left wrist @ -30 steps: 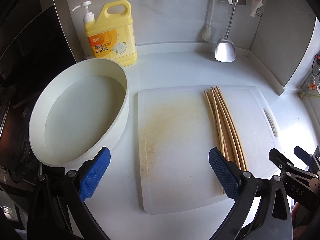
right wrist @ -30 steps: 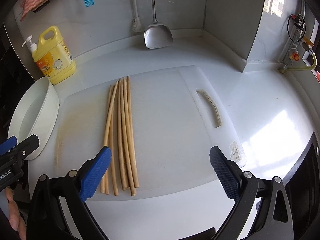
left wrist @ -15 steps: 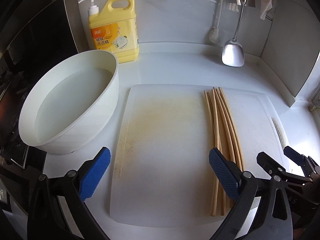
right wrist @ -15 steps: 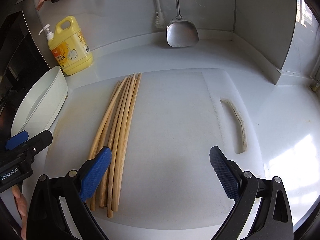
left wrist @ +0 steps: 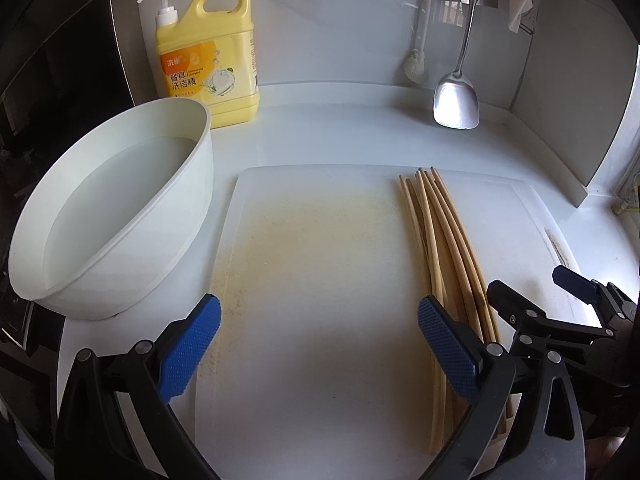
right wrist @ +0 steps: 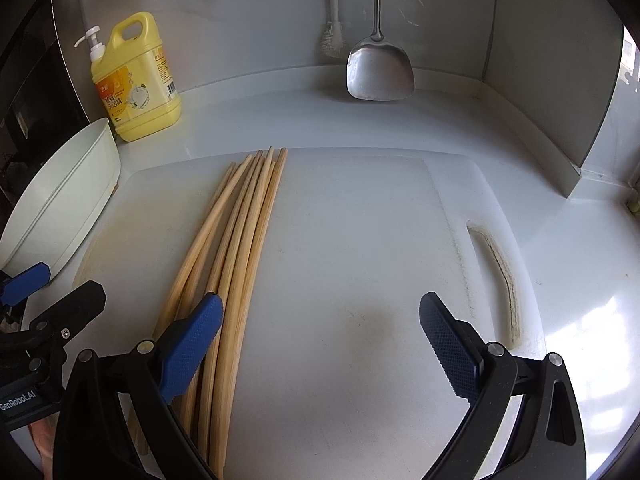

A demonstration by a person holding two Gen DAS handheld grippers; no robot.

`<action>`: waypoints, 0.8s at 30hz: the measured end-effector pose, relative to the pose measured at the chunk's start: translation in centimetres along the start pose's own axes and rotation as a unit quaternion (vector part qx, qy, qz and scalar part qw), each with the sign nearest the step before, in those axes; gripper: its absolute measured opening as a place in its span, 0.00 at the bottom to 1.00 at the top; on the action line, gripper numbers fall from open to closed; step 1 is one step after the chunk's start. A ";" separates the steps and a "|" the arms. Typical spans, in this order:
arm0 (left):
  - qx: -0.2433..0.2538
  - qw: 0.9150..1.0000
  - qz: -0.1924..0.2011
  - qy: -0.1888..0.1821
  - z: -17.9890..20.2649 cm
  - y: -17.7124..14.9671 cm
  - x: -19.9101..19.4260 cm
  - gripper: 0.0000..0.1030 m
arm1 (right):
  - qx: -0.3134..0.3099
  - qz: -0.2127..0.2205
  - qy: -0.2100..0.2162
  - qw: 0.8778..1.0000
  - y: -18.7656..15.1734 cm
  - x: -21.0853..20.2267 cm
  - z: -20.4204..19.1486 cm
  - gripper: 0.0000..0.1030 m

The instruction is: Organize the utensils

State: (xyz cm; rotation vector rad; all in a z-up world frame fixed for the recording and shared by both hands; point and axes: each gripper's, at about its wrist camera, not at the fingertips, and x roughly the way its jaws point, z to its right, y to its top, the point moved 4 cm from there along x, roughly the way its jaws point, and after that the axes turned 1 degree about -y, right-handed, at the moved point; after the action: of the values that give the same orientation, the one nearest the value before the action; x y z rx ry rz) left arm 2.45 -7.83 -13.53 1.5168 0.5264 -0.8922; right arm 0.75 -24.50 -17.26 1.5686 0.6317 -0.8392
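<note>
So both grippers, left gripper (left wrist: pixel 318 354) and right gripper (right wrist: pixel 320 346), hang with jaws wide apart, holding nothing, above the white cutting board (left wrist: pixel 320 264), where the bamboo chopsticks (right wrist: pixel 240 248) lie bundled.

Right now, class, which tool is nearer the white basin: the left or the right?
Left. The left tool hangs just beside the white basin, and the right tool sits further off, beyond the chopsticks.

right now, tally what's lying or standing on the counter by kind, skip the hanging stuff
chopsticks: 6 (they overlap, so roughly)
cutting board: 1
bowl: 1
detergent bottle: 1
total: 9
</note>
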 end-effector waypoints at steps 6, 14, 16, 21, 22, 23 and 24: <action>-0.001 1.000 -0.004 -0.014 0.6 0.1 0.6 0.94 | -0.011 -0.007 -0.029 1.000 -0.2 0.6 0.1 0.91; 0.008 1.000 -0.007 -0.027 1.8 0.0 1.8 0.94 | 0.003 -0.009 -0.037 0.999 -0.4 1.0 2.0 0.91; 0.008 0.999 -0.008 -0.031 2.1 0.0 2.0 0.94 | 0.008 -0.008 -0.035 0.999 -0.4 1.0 2.4 0.91; 0.009 1.000 -0.009 -0.026 2.4 0.0 2.6 0.94 | 0.019 0.000 -0.036 0.999 -0.4 0.7 3.3 0.91; 0.010 1.000 -0.010 -0.023 2.4 -0.1 2.8 0.94 | 0.022 0.001 -0.035 0.999 -0.4 0.7 3.4 0.91; 0.011 1.000 -0.011 -0.021 2.4 -0.1 2.9 0.94 | 0.025 0.001 -0.033 0.999 -0.5 0.6 3.6 0.91; 0.012 1.000 -0.012 -0.020 2.4 -0.2 3.0 0.94 | 0.027 0.001 -0.031 0.999 -0.5 0.6 3.6 0.91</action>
State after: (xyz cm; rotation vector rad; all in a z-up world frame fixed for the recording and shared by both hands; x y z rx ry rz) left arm 3.55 -10.66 -15.97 1.5134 0.5080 -0.9482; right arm 0.09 -28.04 -18.27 1.5851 0.5659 -0.9072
